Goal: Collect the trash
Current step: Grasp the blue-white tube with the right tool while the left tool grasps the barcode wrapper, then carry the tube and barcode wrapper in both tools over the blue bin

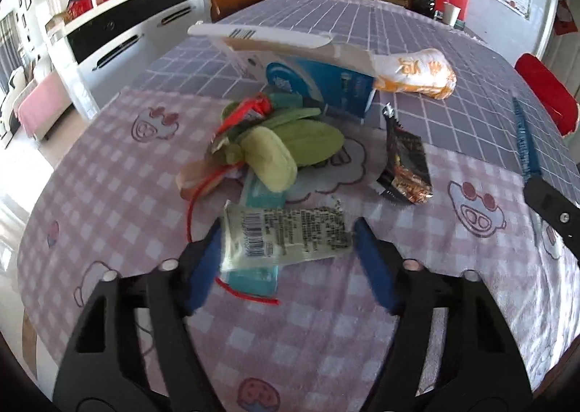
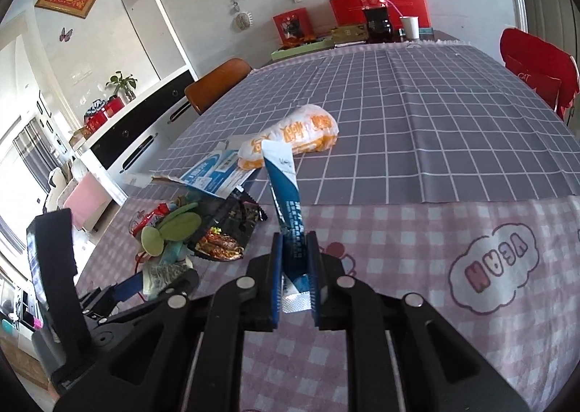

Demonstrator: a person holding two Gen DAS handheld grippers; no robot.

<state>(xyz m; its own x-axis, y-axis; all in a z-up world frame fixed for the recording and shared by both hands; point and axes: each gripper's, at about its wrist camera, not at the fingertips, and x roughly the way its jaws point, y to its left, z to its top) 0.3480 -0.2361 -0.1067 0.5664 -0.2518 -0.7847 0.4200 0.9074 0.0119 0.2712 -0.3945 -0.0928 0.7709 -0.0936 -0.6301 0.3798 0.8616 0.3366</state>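
A pale wrapper (image 1: 290,238) with a barcode lies on a teal packet (image 1: 261,194) on the pink check cloth. My left gripper (image 1: 286,227) straddles it, jaws open, blue pads at the wrapper's two ends. Behind it sits a trash pile: green soft pieces (image 1: 290,144), a red wrapper (image 1: 250,111), a dark snack packet (image 1: 406,165), a torn blue-and-white carton (image 1: 326,86) and an orange-and-white bag (image 1: 417,75). My right gripper (image 2: 294,236) is shut on a long blue-and-white sachet (image 2: 282,180) that sticks up above the table. The left gripper (image 2: 159,281) shows at lower left in the right wrist view.
The far half of the table wears a grey grid cloth (image 2: 435,122). A cola bottle (image 2: 375,2), a paper cup (image 2: 409,28) and red boxes stand at the far end. A brown chair (image 2: 214,86) is on the left, a red-covered chair (image 2: 536,75) on the right.
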